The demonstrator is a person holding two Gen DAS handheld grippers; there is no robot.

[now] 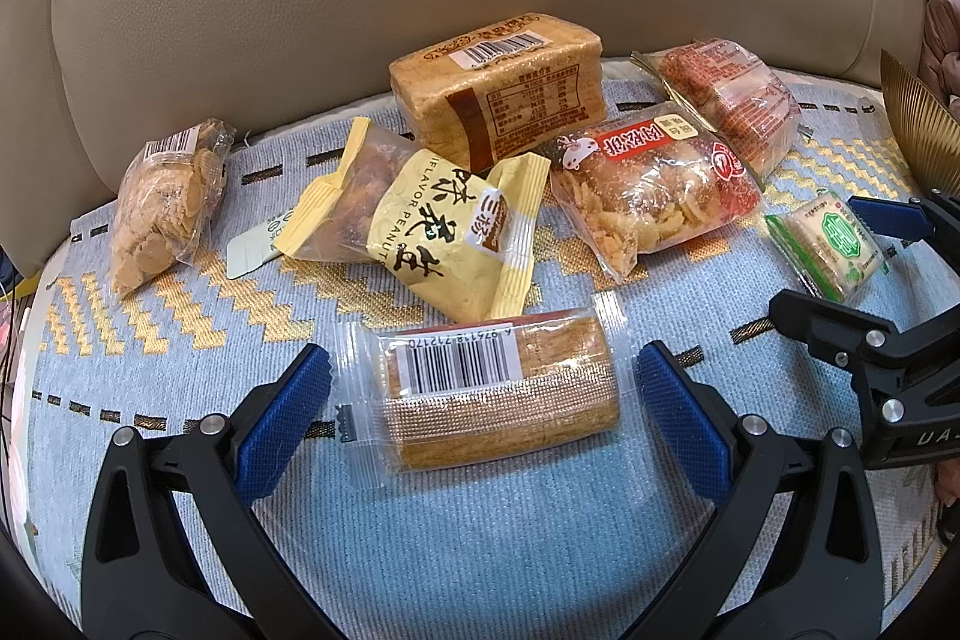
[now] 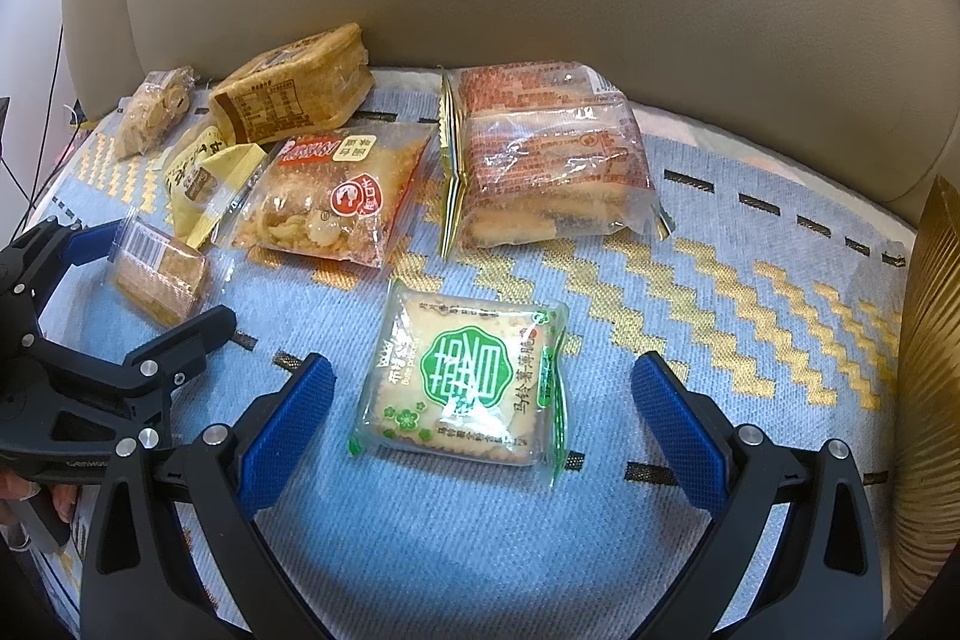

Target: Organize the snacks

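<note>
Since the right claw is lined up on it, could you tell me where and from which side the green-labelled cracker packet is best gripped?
Grip the green-labelled cracker packet across its two side edges, over the firm square cracker stack, not the thin sealed ends. It lies flat on the blue woven cover, apart from the other snacks, so come from above and in front. The right claw is open and already straddles it.

— Any print you can read?
— "FLAVOR PEANUT" on the yellow plastic peanut bag (image 1: 444,244). The clear-wrapped golden biscuit pack (image 1: 492,388) carries a barcode numbered 6 926138 212170.
— The green-and-white cracker packet (image 2: 462,382)?
— Chinese characters and "12%".
</note>
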